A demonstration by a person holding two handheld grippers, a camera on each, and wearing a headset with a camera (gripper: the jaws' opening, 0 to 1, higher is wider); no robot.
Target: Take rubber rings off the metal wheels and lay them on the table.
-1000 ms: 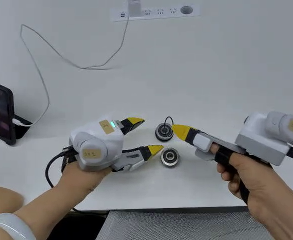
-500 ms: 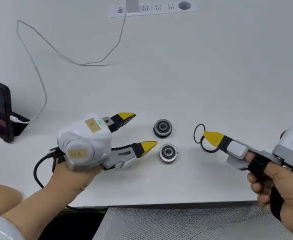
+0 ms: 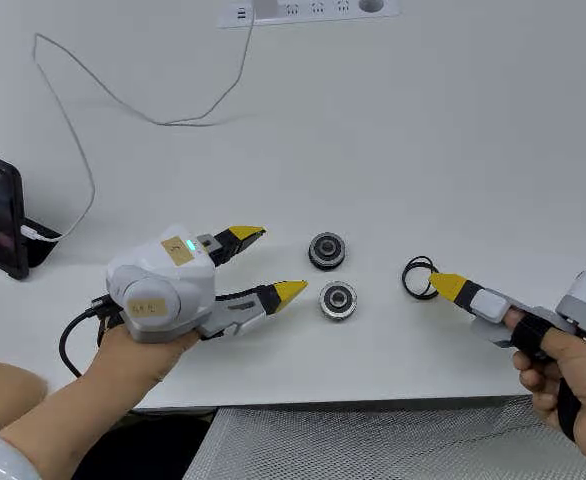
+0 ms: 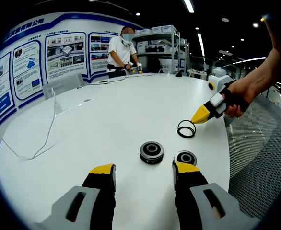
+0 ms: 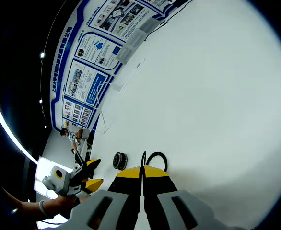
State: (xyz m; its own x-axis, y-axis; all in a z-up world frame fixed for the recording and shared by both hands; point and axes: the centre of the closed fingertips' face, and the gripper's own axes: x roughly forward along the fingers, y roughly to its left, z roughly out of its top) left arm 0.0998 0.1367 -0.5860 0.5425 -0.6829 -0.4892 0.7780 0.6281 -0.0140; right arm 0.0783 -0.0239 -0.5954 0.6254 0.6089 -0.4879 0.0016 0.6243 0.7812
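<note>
1. left gripper (image 3: 273,262): jaws spread, empty, just left of the far metal wheel (image 3: 327,250) and the near metal wheel (image 3: 338,299).
2. right gripper (image 3: 438,284): jaws clenched on black rubber ring (image 3: 417,276), low over white table (image 3: 453,150), right of both wheels.

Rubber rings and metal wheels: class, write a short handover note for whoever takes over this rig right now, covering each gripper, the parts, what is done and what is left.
Left gripper: open, holding nothing, hovering just left of the two wheels.
Right gripper: shut on a thin black rubber ring, low over the white table to the right of the wheels. I cannot tell if the ring touches the table.
Wheels: the far metal wheel and the near metal wheel lie flat, close together but apart.
Done: one ring is off.
Left: release it on the table, then check both wheels. The far one shows a dark outer band, possibly another ring.
</note>
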